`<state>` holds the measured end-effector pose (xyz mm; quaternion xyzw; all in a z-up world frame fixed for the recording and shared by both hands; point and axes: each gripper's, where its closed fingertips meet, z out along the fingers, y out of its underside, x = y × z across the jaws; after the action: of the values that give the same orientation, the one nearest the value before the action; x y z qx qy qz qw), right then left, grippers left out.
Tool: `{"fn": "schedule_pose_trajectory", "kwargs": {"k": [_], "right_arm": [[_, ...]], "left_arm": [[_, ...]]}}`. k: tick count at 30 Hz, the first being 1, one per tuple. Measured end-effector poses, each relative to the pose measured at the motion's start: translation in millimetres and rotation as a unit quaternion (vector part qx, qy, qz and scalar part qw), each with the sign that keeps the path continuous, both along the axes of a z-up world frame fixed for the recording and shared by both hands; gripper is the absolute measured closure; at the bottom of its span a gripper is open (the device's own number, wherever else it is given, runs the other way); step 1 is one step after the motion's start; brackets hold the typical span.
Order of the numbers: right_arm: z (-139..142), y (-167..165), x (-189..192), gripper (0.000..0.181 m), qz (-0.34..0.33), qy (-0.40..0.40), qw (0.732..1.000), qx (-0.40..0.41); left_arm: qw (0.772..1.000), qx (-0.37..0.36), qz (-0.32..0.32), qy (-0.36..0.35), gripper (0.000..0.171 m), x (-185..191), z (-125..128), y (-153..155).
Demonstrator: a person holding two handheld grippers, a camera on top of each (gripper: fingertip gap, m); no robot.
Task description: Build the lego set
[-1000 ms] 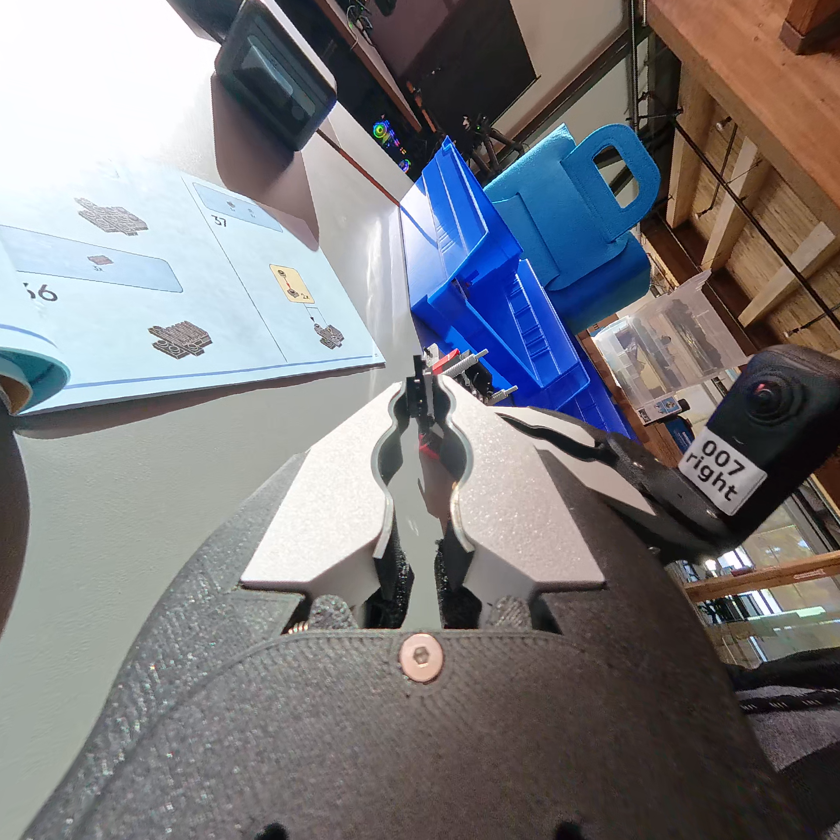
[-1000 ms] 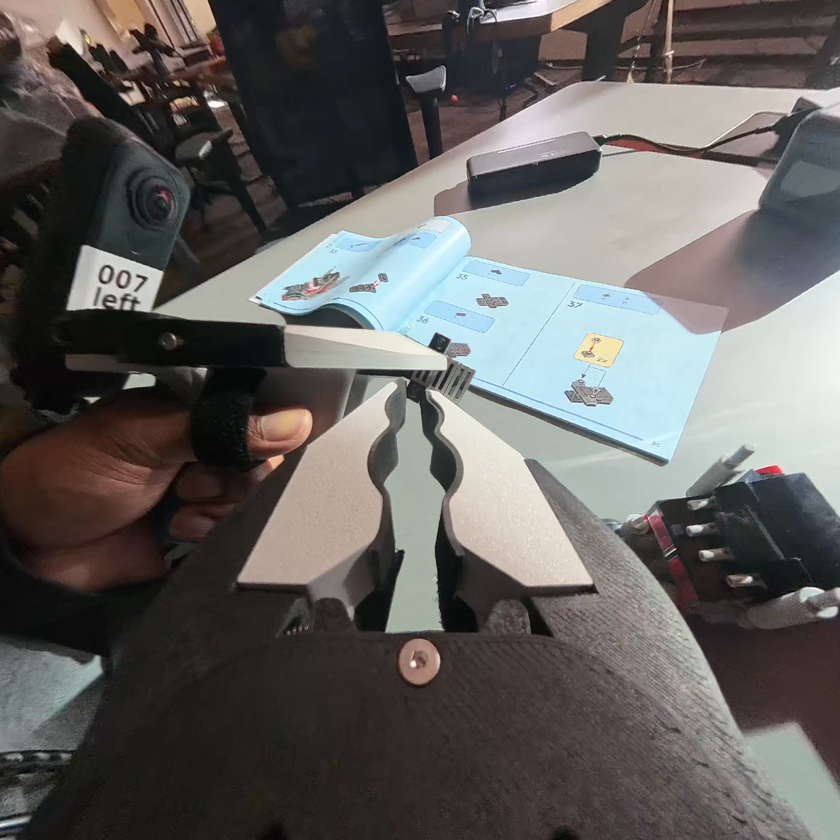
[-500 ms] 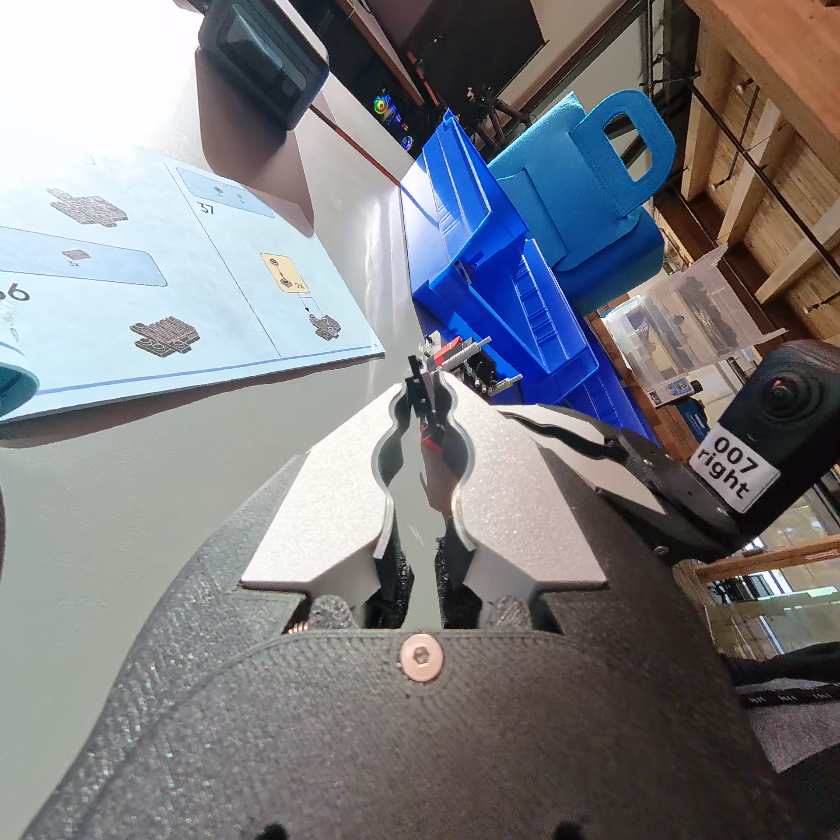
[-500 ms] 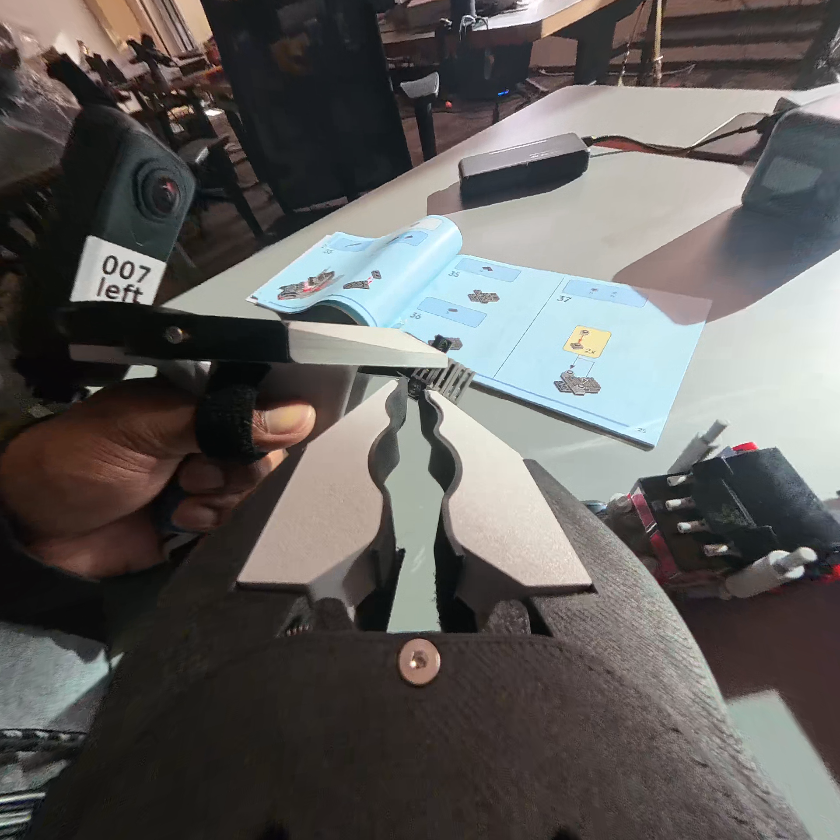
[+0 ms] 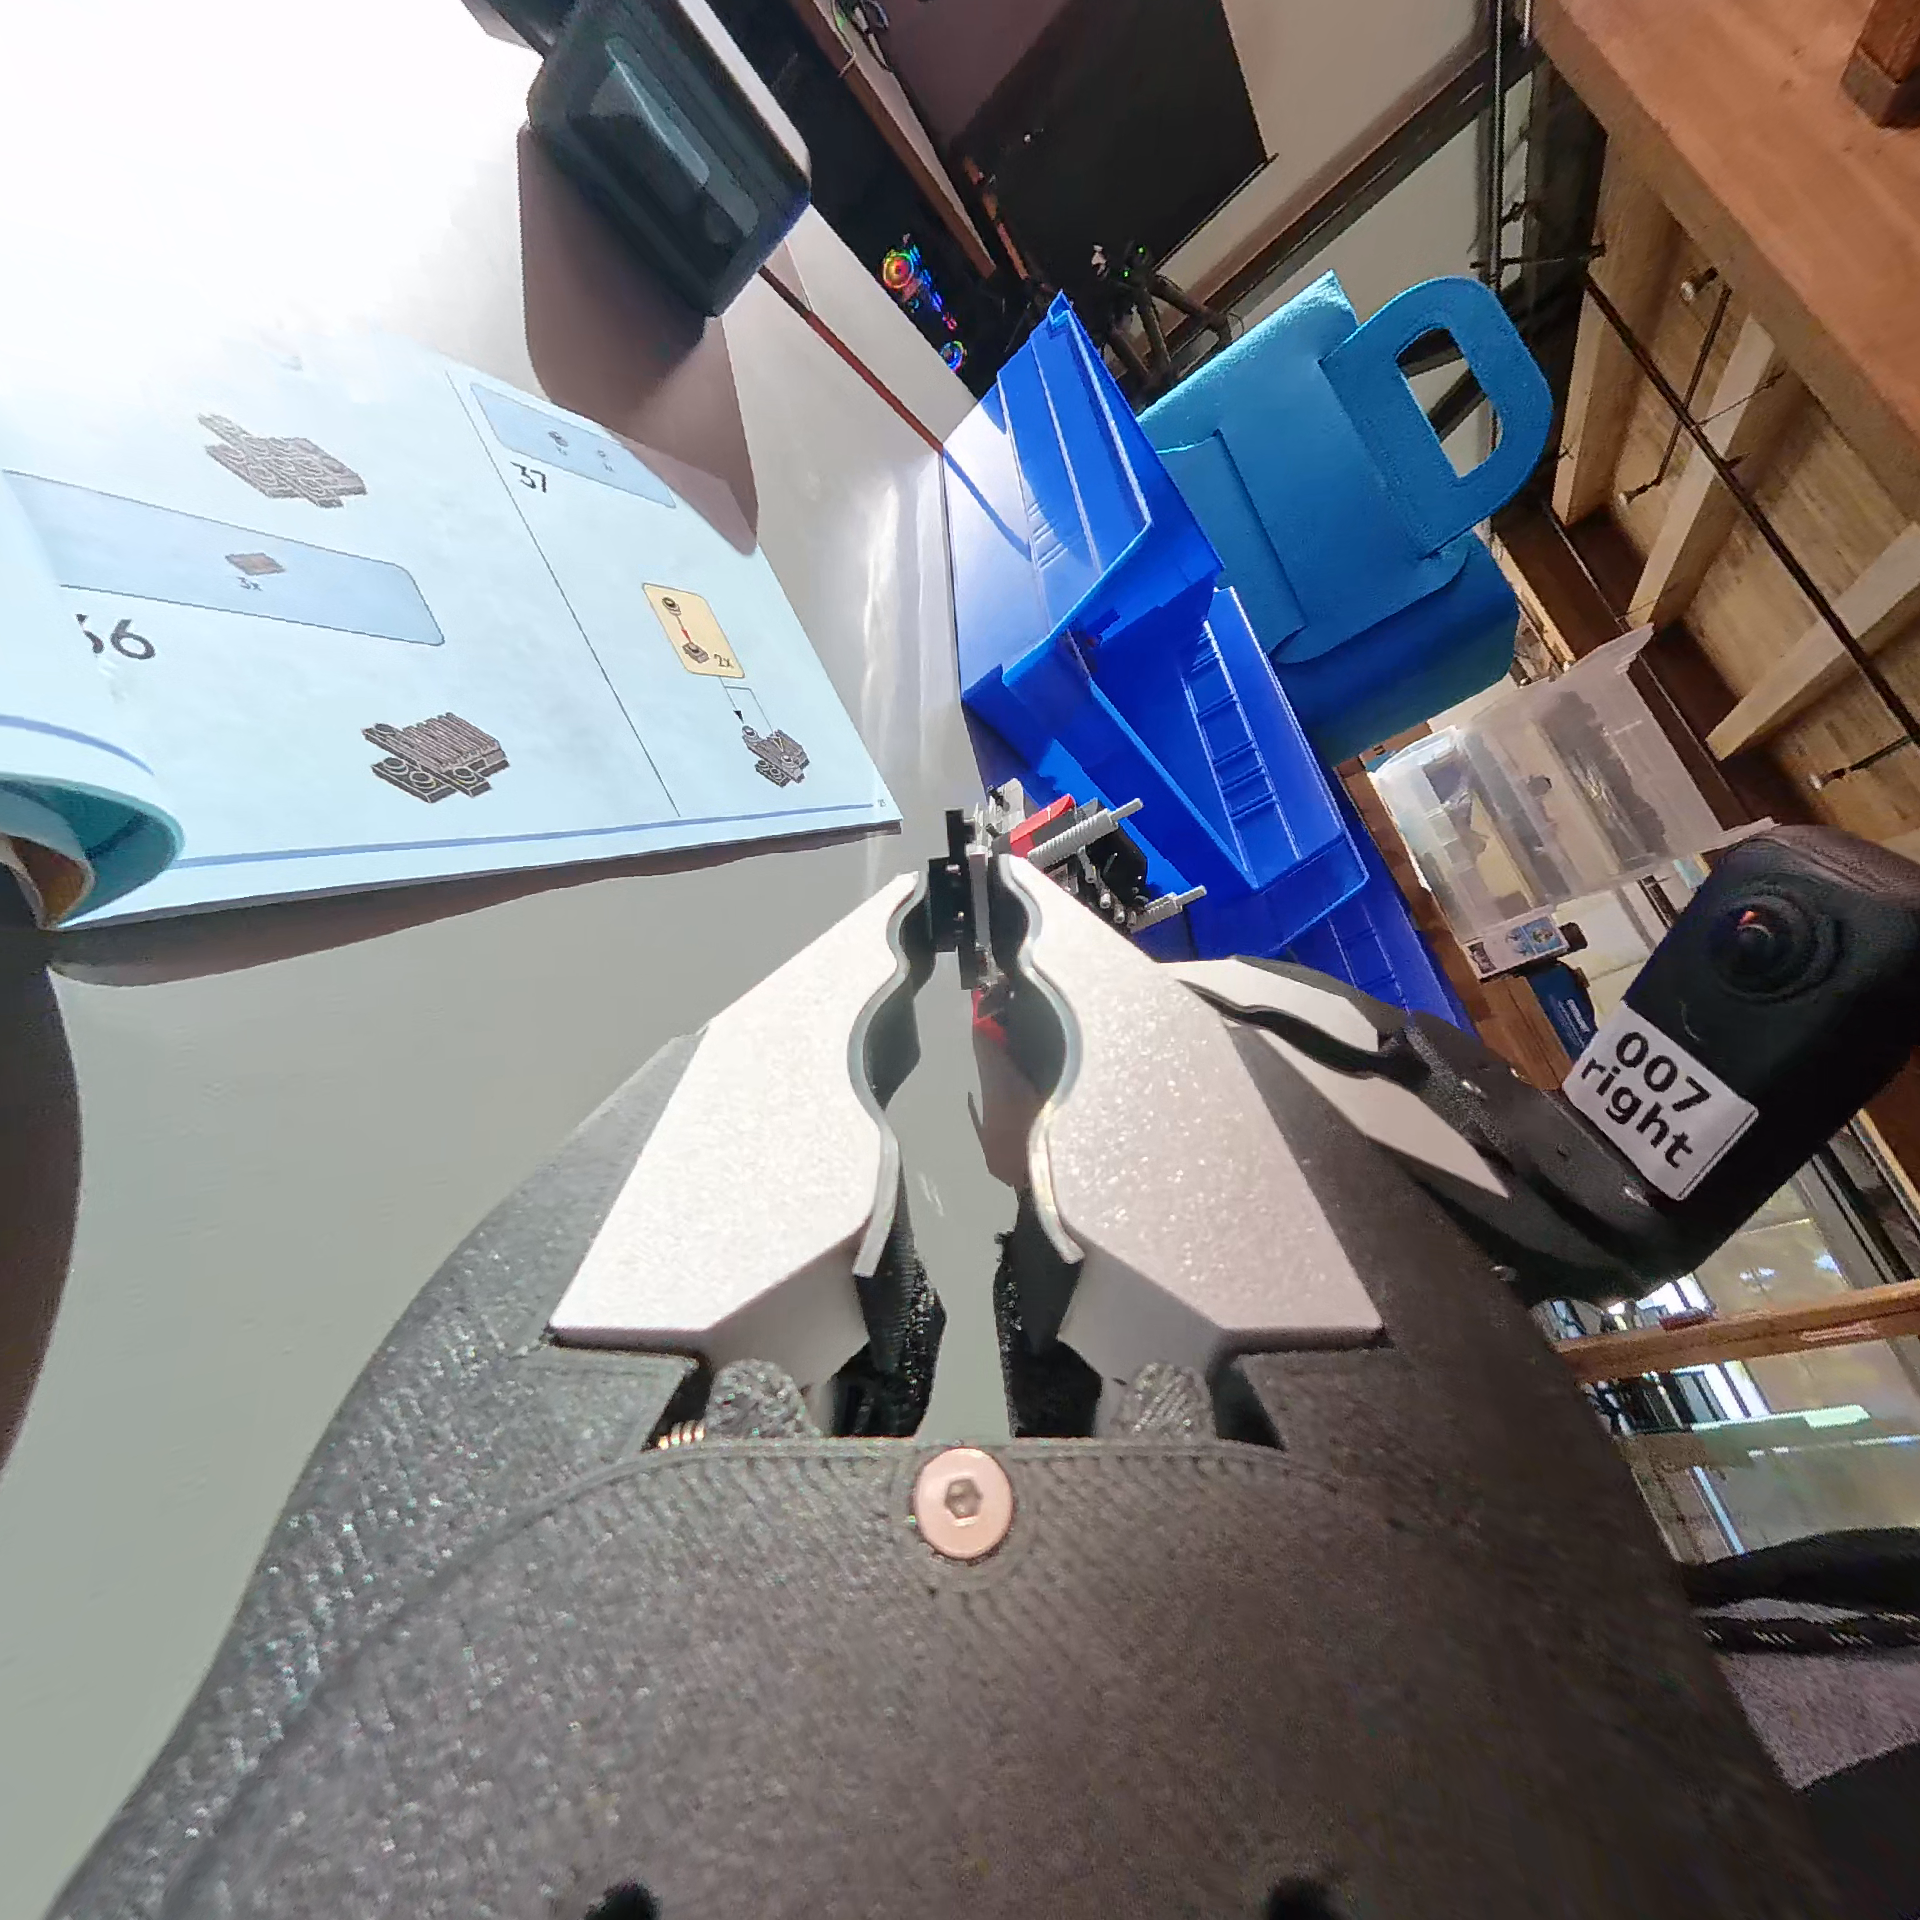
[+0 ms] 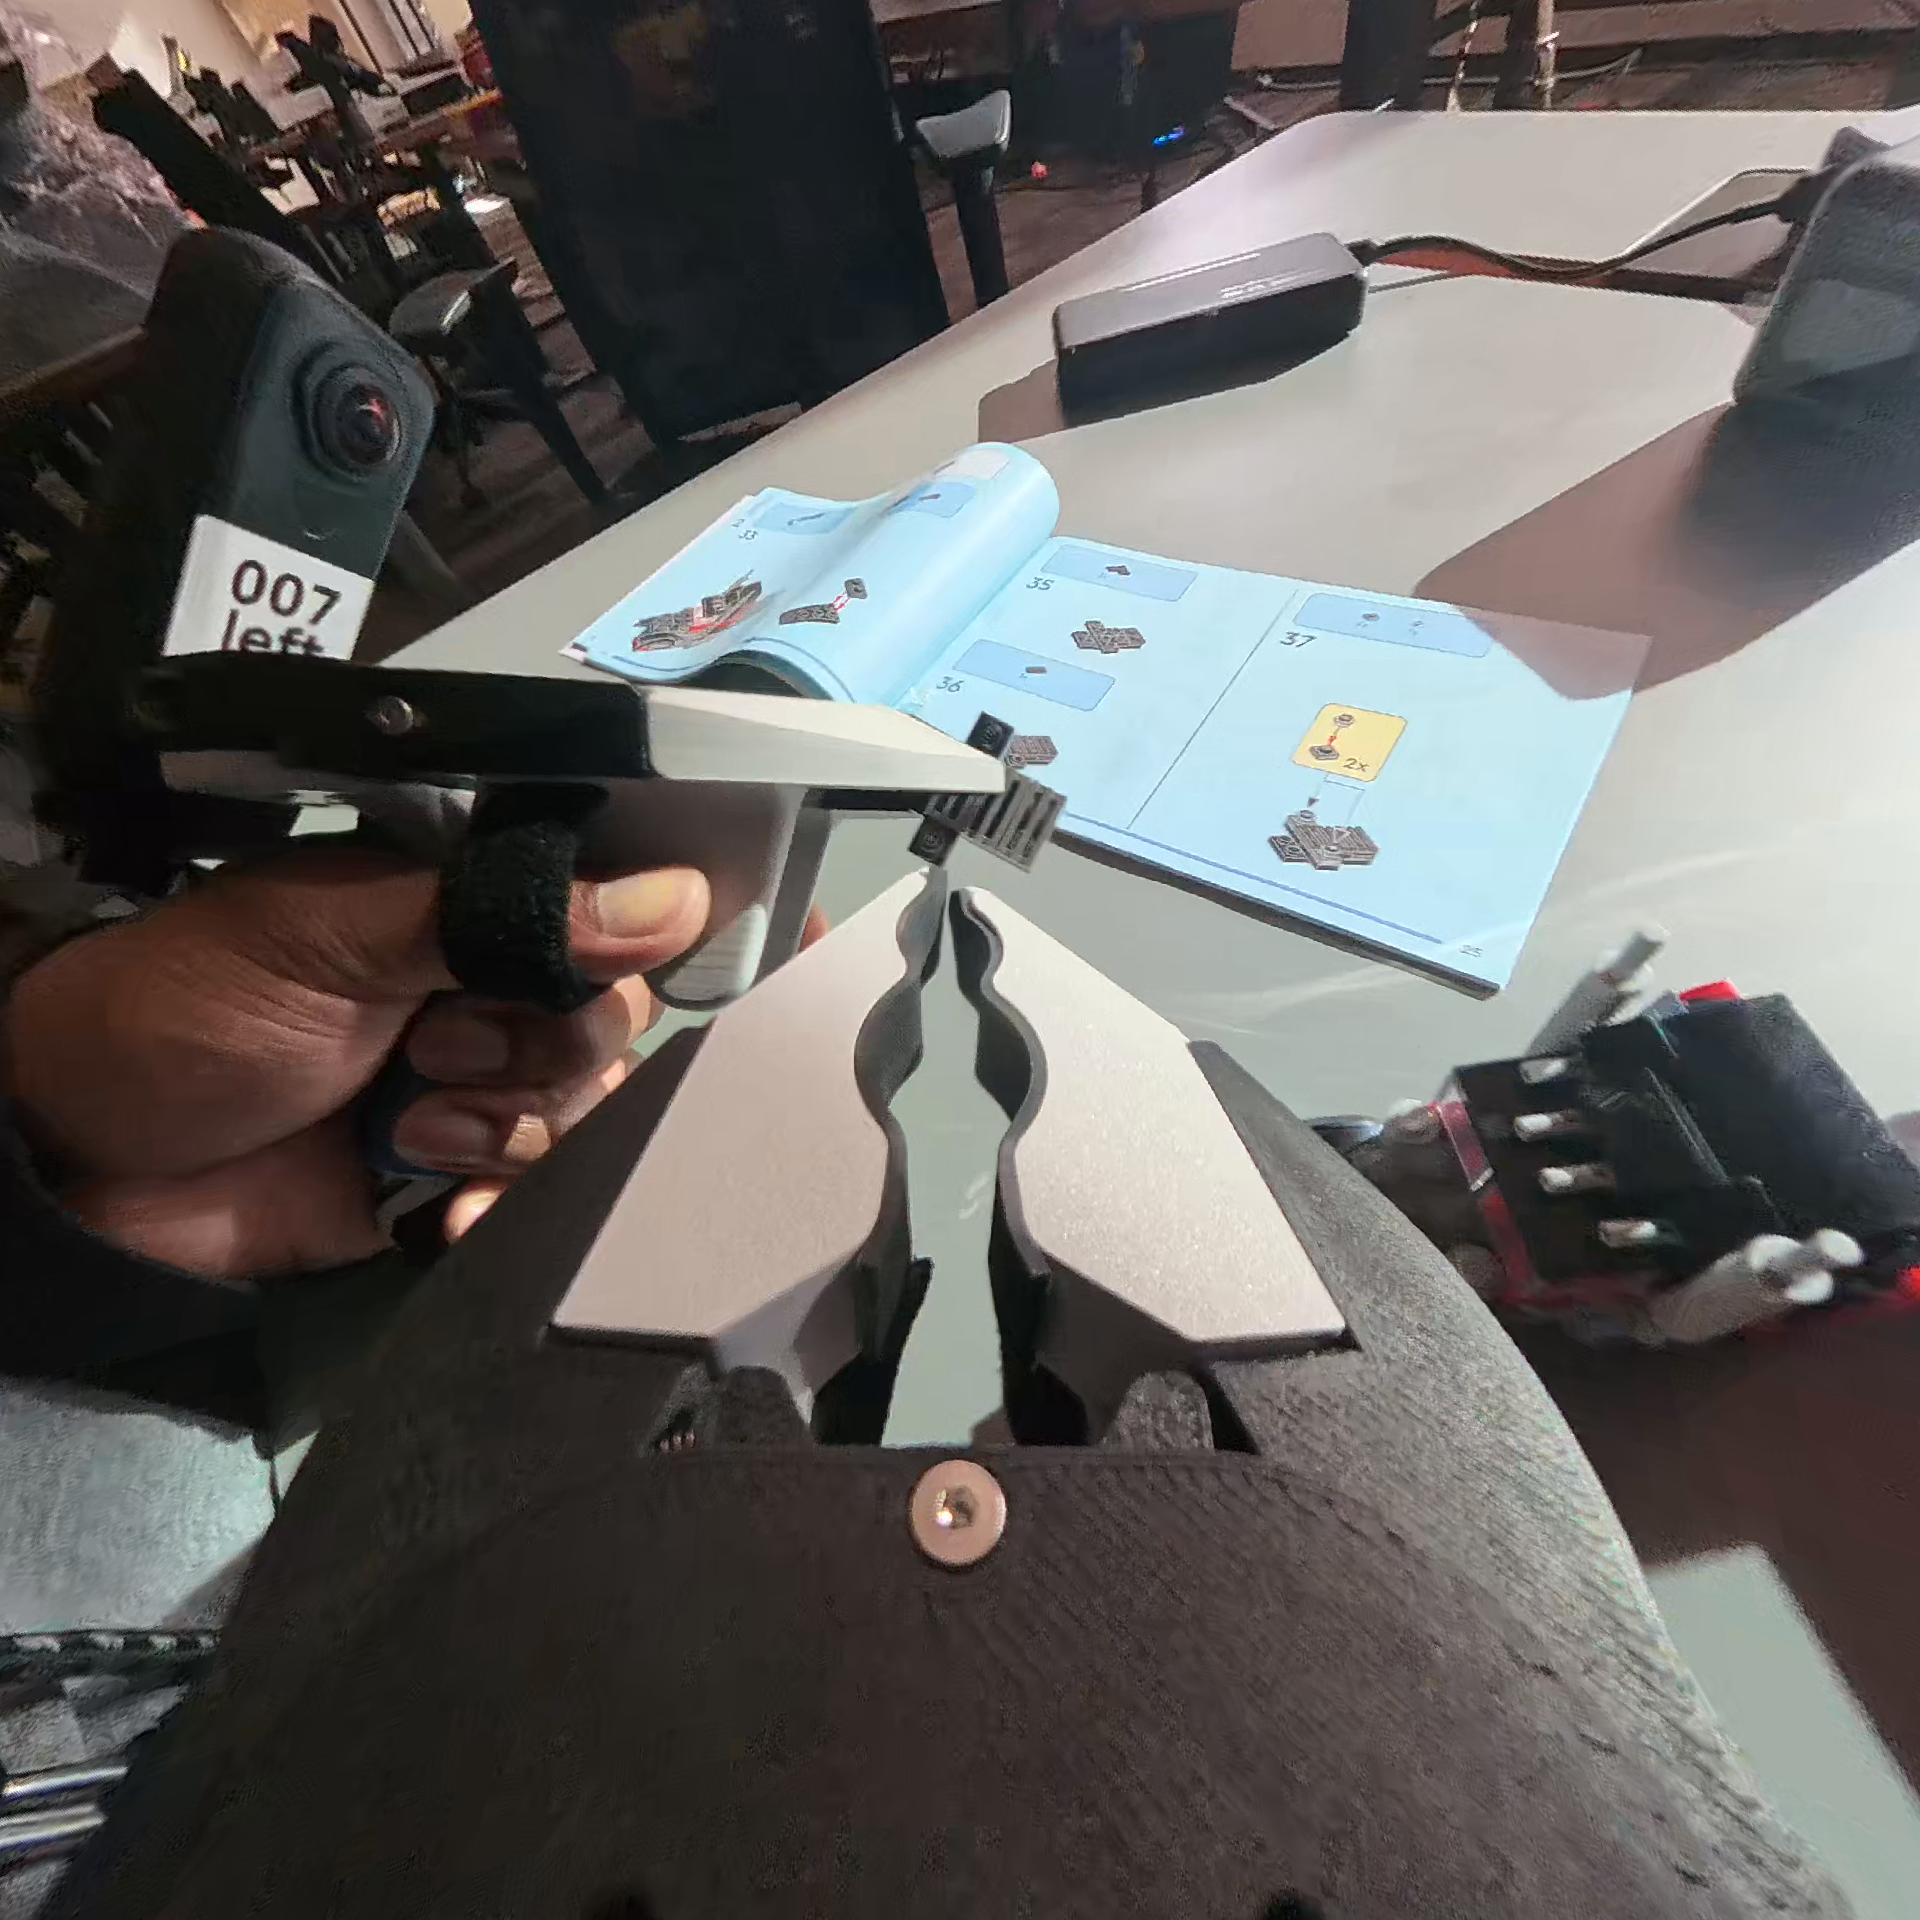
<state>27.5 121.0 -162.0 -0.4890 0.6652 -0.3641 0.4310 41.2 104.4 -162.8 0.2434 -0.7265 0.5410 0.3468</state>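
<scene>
From the left of the right wrist view, the left gripper (image 6: 992,790) pinches a small dark grey ribbed lego assembly (image 6: 1003,821) above the grey worktop (image 6: 1403,447). Just beneath it, the right gripper (image 6: 943,902) has its fingers nearly pressed together. The open light blue instruction booklet (image 6: 1195,727) lies farther back, with a black and red lego model (image 6: 1662,1132) at the near right.

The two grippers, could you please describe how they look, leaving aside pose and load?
Both match: the left gripper and right gripper have matte silver fingers with wavy black inner edges on a textured black body. Each carries a dark round-lensed camera bearing a white sticker. A black strap loops one finger.
</scene>
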Motion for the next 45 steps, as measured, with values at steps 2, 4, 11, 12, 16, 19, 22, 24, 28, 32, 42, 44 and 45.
{"fn": "schedule_pose_trajectory", "kwargs": {"k": [2, 4, 11, 12, 16, 19, 22, 24, 28, 32, 42, 44, 45], "right_arm": [[-0.3, 3.3, 5.0, 0.177, 0.006, 0.003, 1.000, -0.004], [-1.6, 3.8, 8.5, 0.173, 0.006, 0.010, 1.000, -0.009], [1.7, 2.6, 13.0, 0.174, 0.003, 0.019, 0.999, -0.036], [1.6, 2.5, 13.3, 0.174, 0.003, 0.021, 0.999, -0.041], [2.1, 2.2, 15.1, 0.175, 0.003, 0.028, 0.997, -0.068], [4.5, 2.4, 14.7, 0.175, 0.007, 0.010, 0.999, -0.049], [7.3, 2.9, 13.2, 0.175, 0.013, -0.018, 1.000, 0.009], [7.6, 3.3, 12.8, 0.175, 0.018, -0.036, 0.997, 0.068], [9.0, 3.4, 12.3, 0.174, 0.023, -0.060, 0.987, 0.148], [8.5, 2.9, 11.5, 0.175, 0.014, -0.052, 0.992, 0.110], [6.0, -0.5, 7.2, 0.175, -0.015, -0.005, 0.996, -0.089], [5.5, -0.8, 6.5, 0.175, -0.018, 0.002, 0.993, -0.114], [5.4, -0.9, 6.4, 0.175, -0.019, 0.004, 0.992, -0.123]], "left_arm": [[1.000, -0.004, 0.000, -0.003, 0.162, -0.5, 1.1, 0.5], [1.000, -0.006, 0.000, -0.003, 0.162, -0.7, 1.8, 1.2], [1.000, -0.008, 0.002, -0.015, 0.162, -1.2, 2.5, 1.5], [1.000, -0.007, 0.003, -0.016, 0.162, -1.1, 2.2, 1.4], [1.000, -0.006, 0.009, -0.025, 0.161, 0.0, 2.4, 1.6], [1.000, -0.011, 0.007, -0.025, 0.161, -0.6, 3.9, 1.9], [0.999, -0.019, 0.006, -0.029, 0.161, -1.2, 6.5, 2.4], [0.999, -0.021, 0.007, -0.030, 0.161, -1.2, 6.9, 2.8], [0.999, -0.024, 0.008, -0.035, 0.160, -1.3, 8.0, 2.9], [0.999, -0.019, 0.008, -0.038, 0.160, -1.7, 6.7, 2.3], [0.999, -0.003, -0.006, -0.039, 0.159, -6.0, 2.0, -1.0], [0.999, -0.001, -0.009, -0.037, 0.159, -6.6, 1.3, -1.2], [0.999, -0.001, -0.010, -0.035, 0.159, -6.7, 1.2, -1.3]]}}
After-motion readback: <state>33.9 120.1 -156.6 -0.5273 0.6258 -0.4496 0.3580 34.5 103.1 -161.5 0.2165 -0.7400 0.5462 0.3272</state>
